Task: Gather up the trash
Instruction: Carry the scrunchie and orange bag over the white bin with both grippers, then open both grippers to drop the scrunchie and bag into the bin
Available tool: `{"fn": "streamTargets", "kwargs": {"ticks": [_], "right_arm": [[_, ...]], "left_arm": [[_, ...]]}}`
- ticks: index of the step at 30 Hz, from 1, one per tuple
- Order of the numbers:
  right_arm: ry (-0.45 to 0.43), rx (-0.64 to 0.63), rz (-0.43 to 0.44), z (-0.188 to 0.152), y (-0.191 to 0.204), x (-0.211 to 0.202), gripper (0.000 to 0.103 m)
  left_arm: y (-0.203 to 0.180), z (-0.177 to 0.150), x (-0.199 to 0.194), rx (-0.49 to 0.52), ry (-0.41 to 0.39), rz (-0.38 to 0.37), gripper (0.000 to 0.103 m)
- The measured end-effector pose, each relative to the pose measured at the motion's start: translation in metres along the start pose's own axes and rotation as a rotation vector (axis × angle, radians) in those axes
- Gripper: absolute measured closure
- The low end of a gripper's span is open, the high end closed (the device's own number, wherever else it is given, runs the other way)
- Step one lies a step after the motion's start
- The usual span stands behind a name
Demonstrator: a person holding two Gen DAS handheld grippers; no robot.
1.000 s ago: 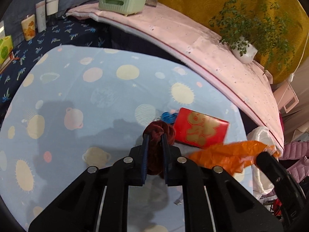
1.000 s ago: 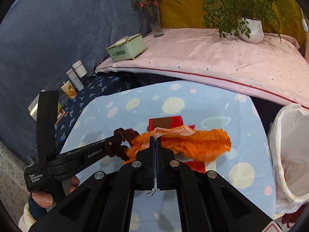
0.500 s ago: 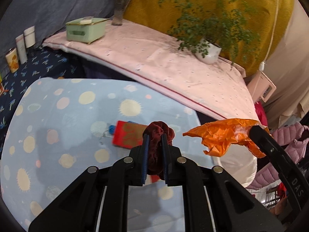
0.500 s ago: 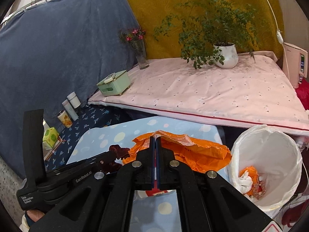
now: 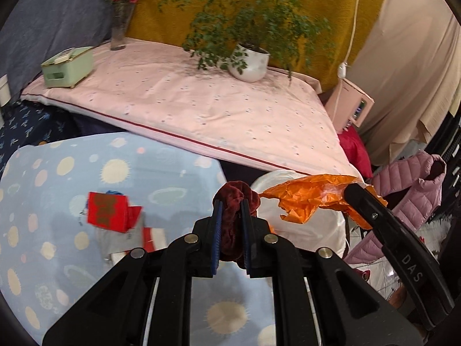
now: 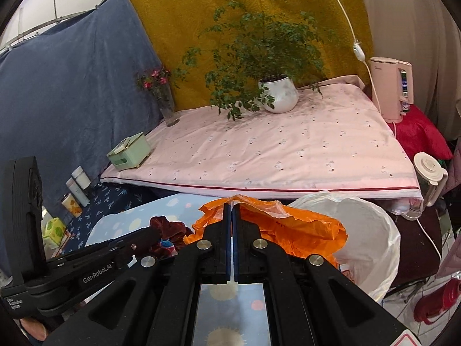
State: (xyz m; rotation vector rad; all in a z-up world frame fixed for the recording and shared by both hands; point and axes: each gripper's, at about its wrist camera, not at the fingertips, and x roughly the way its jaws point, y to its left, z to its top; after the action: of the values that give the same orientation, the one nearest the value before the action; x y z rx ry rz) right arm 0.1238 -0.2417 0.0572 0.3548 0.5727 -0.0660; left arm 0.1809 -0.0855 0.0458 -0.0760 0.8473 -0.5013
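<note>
My left gripper [image 5: 231, 210] is shut on a dark red velvet scrunchie [image 5: 236, 201], held above the right edge of the blue dotted table [image 5: 86, 173]. My right gripper [image 6: 232, 210] is shut on a crumpled orange plastic bag [image 6: 288, 227], which hangs over the white-lined trash bin [image 6: 374, 230]. The orange bag [image 5: 308, 199] and the bin [image 5: 305, 230] also show in the left wrist view, just right of the scrunchie. A red packet [image 5: 108, 212] and a red and white wrapper [image 5: 149, 236] lie on the table.
A pink-covered bed [image 5: 201, 109] lies behind the table with a potted plant [image 5: 250, 60], a green box [image 5: 67, 66] and a flower vase [image 5: 119, 28]. A pink appliance [image 6: 391, 86] and a pink jacket [image 5: 409, 184] are at the right.
Both grippers have lifted their loads off the table and swung right. The orange bag now hangs over the bin, and the scrunchie is near the table's right edge.
</note>
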Motion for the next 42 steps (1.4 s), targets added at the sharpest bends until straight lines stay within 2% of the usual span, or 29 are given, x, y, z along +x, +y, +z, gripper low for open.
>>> {"fn": "streamTargets", "kwargs": {"ticks": [9, 16, 20, 21, 23, 26, 28, 30, 31, 36, 39, 42], "right_arm": [[0.010, 0.085, -0.077, -0.007, -0.064, 0.001, 0.101], [0.031, 0.112, -0.114, -0.014, -0.094, 0.010, 0.102], [0.044, 0.123, -0.134, -0.016, -0.105, 0.017, 0.101], [0.052, 0.125, -0.138, -0.017, -0.107, 0.020, 0.099], [0.059, 0.130, -0.142, -0.018, -0.110, 0.025, 0.095], [0.074, 0.129, -0.141, -0.019, -0.112, 0.031, 0.095], [0.076, 0.127, -0.143, -0.020, -0.112, 0.032, 0.091], [0.071, 0.122, -0.146, -0.021, -0.111, 0.032, 0.081], [0.070, 0.120, -0.146, -0.020, -0.110, 0.032, 0.079], [0.072, 0.113, -0.143, -0.019, -0.105, 0.033, 0.078], [0.072, 0.108, -0.138, -0.019, -0.101, 0.032, 0.077], [0.073, 0.096, -0.133, -0.019, -0.094, 0.031, 0.074]], "left_arm": [[-0.056, -0.002, 0.036, 0.074, 0.055, -0.044, 0.091], [-0.077, -0.004, 0.062, 0.095, 0.095, -0.068, 0.091], [-0.086, -0.006, 0.072, 0.104, 0.098, -0.071, 0.087], [-0.088, -0.007, 0.074, 0.109, 0.089, -0.059, 0.084], [-0.090, -0.006, 0.077, 0.115, 0.086, -0.045, 0.069], [-0.086, -0.007, 0.081, 0.105, 0.086, -0.017, 0.060], [-0.082, -0.007, 0.082, 0.098, 0.087, -0.001, 0.059], [-0.078, -0.007, 0.082, 0.091, 0.088, 0.013, 0.058], [-0.076, -0.007, 0.081, 0.086, 0.088, 0.016, 0.058], [-0.064, -0.007, 0.076, 0.059, 0.079, 0.028, 0.058], [-0.059, -0.007, 0.072, 0.051, 0.072, 0.039, 0.052], [-0.053, -0.008, 0.068, 0.042, 0.064, 0.046, 0.052]]}}
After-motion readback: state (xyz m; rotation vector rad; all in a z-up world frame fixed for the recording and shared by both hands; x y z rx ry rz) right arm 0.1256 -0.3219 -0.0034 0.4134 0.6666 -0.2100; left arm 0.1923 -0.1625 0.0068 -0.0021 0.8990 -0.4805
